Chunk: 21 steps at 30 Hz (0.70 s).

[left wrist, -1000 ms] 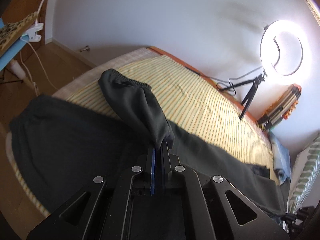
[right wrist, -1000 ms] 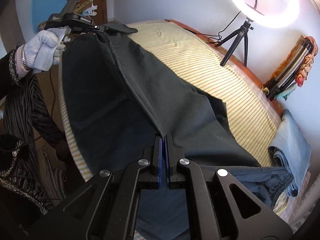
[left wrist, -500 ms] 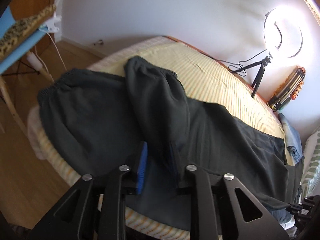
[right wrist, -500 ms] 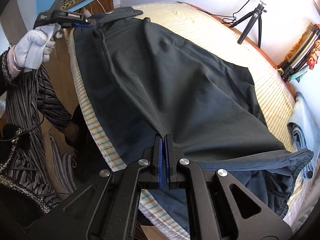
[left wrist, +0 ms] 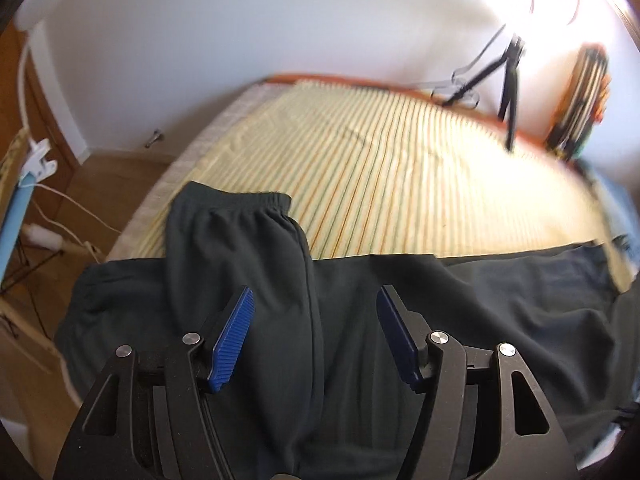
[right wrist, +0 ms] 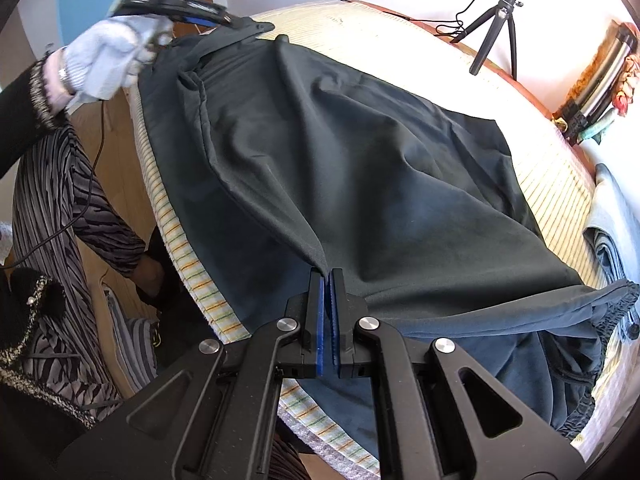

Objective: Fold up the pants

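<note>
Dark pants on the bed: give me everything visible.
The dark charcoal soft-fabric pants lie spread across the yellow striped bedspread, one leg folded over the other, its elastic cuff on the stripes. The right claw is shut on a fold. The left claw is opening, its pads clear of the fabric.

The pants [right wrist: 360,152] are plain dark charcoal, without pattern. The bed [left wrist: 400,168] beneath wears a pale yellow cover with thin orange and green stripes. Both tongs, left [left wrist: 316,332] and right [right wrist: 327,280], are matt black with ribbed blue pads [left wrist: 234,336]. The gloved hand [right wrist: 108,56] is light grey; the sleeve [right wrist: 24,96] is black with a speckled cuff. The skirt [right wrist: 60,208] is grey with black zebra-like stripes. The folded cloth [right wrist: 612,232] at far right is faded blue. The tripod [right wrist: 496,28] is black, the wall [left wrist: 240,32] white.
</note>
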### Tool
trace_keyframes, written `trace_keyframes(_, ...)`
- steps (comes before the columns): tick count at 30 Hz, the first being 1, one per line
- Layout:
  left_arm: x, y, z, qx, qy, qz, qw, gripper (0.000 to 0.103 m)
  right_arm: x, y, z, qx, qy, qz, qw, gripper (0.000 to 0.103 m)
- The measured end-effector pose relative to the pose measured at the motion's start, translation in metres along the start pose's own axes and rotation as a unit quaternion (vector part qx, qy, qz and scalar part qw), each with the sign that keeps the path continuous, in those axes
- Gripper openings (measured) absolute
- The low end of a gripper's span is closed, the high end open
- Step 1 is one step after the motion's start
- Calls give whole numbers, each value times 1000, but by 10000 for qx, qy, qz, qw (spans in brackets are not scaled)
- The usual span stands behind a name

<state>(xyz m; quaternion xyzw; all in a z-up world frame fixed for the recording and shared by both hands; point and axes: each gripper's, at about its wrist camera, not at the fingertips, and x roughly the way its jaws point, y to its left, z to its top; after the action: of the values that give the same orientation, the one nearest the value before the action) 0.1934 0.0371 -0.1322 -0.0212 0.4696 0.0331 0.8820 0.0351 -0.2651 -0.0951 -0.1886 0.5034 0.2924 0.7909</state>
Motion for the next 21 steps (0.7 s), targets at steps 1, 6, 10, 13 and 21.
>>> trace_keyframes(1, 13, -1, 2, 7, 111, 154, 9998, 63, 0, -1, 0, 34, -22, 5, 10000, 4)
trace_keyframes(6, 39, 17, 1, -432, 377, 294, 9979, 63, -2, -3, -3, 137, -100, 22, 9999, 4)
trace_keyframes(10, 43, 31, 2, -562, 258, 260, 9977, 25, -2, -4, -2, 191, -131, 4, 9997, 4)
trace_keyframes(13, 41, 42, 3, -829, 219, -20, 9963, 6, -1, -5, -1, 231, -165, -15, 9996, 4)
trace_keyframes(21, -4, 96, -8, -1618, -353, -222, 9859, 4, -2, -4, -1, 97, -74, -45, 9999, 4)
